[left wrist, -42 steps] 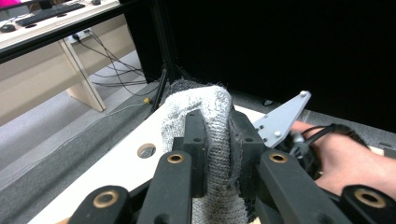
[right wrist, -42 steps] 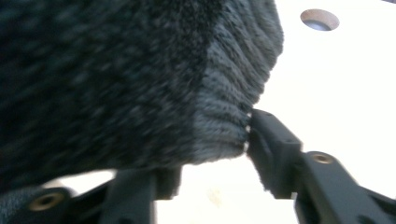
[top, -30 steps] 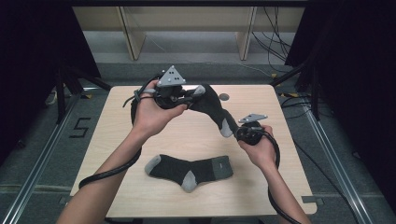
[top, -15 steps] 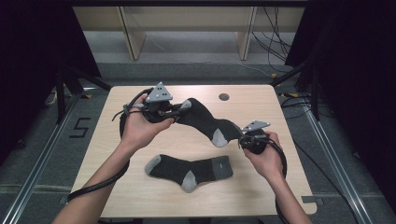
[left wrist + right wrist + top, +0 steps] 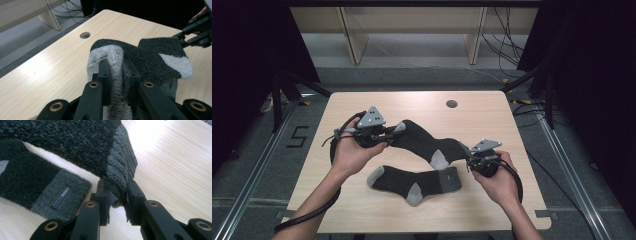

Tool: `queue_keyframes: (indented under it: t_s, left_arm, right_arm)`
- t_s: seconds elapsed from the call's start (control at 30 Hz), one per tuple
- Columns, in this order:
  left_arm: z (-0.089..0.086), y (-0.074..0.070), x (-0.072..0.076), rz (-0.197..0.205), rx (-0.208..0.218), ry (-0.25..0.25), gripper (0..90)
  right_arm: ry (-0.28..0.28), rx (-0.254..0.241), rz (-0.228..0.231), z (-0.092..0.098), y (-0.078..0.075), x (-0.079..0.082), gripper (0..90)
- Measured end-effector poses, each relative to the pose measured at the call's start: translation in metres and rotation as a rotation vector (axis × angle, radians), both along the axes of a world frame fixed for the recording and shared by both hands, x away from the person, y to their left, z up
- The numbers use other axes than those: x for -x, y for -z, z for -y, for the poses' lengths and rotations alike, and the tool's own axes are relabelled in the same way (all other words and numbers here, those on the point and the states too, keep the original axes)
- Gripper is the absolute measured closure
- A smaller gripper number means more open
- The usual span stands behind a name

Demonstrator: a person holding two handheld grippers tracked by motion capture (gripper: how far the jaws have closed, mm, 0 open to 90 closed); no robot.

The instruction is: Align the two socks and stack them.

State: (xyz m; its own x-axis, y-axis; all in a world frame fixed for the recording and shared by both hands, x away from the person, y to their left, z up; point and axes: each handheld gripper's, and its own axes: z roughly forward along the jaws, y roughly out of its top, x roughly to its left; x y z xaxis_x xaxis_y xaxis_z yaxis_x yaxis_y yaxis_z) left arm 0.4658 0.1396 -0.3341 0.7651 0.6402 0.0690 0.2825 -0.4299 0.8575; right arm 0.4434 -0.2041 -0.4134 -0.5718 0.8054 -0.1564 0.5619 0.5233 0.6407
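Observation:
A dark sock with grey toe and heel [image 5: 424, 142] hangs stretched between my two grippers above the wooden table [image 5: 492, 115]. My left gripper [image 5: 396, 129] is shut on its grey toe [image 5: 113, 67], whose fabric is pinched between the black jaws. At the other end my right gripper [image 5: 468, 161] is shut on the grey cuff [image 5: 120, 177]. The right gripper's jaws have just been closing a little on that cuff. A second matching sock [image 5: 414, 180] lies flat on the table below the held one, its cuff with a small label [image 5: 61, 195] just left of my right gripper.
A round cable hole [image 5: 451, 104] sits near the table's far edge. Black cables trail from both grippers down past the forearms. Beyond the table are grey floor, wooden shelf legs [image 5: 352, 40] and loose cables.
Both hands have come down and toward the near side with the held sock. The left gripper sank and moved left; the right shifted slightly right. The sock now hangs lower, stretched longer.

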Motion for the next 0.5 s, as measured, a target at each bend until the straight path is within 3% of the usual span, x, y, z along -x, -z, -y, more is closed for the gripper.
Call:
queue_keyframes:
  t_s: [0.07,0.1,0.2,0.3,0.33,0.37,0.47,0.5]
  left_arm:
    - [-0.004,0.004,0.003,-0.014,0.016,-0.006,79.1]
    - [-0.005,0.007,0.005,-0.017,0.044,-0.015,79.1]
    - [-0.011,0.012,0.010,-0.018,0.017,-0.014,79.1]
    - [-0.013,0.020,0.014,-0.015,0.025,-0.027,78.9]
    - [-0.016,0.022,0.015,-0.016,0.005,-0.025,78.9]
    - [-0.016,0.025,0.016,-0.018,0.021,-0.035,78.9]
    - [-0.022,0.032,0.019,-0.031,0.012,-0.039,78.9]
    - [-0.024,0.034,0.020,-0.034,0.030,-0.047,78.9]
  right_arm:
    - [0.007,-0.016,-0.010,-0.001,0.000,0.003,75.6]
    - [0.004,-0.017,-0.013,-0.002,0.000,0.004,75.6]
    - [-0.008,-0.015,-0.009,-0.004,0.002,0.006,75.6]
    - [-0.009,-0.018,-0.016,-0.006,0.005,0.008,75.6]
    - [-0.019,-0.016,-0.013,-0.006,0.006,0.008,75.6]
    - [-0.007,-0.030,-0.026,-0.007,0.006,0.009,75.6]
    - [-0.005,-0.051,-0.033,-0.008,0.009,0.011,75.5]
    - [-0.009,-0.058,-0.034,-0.009,0.010,0.011,75.5]
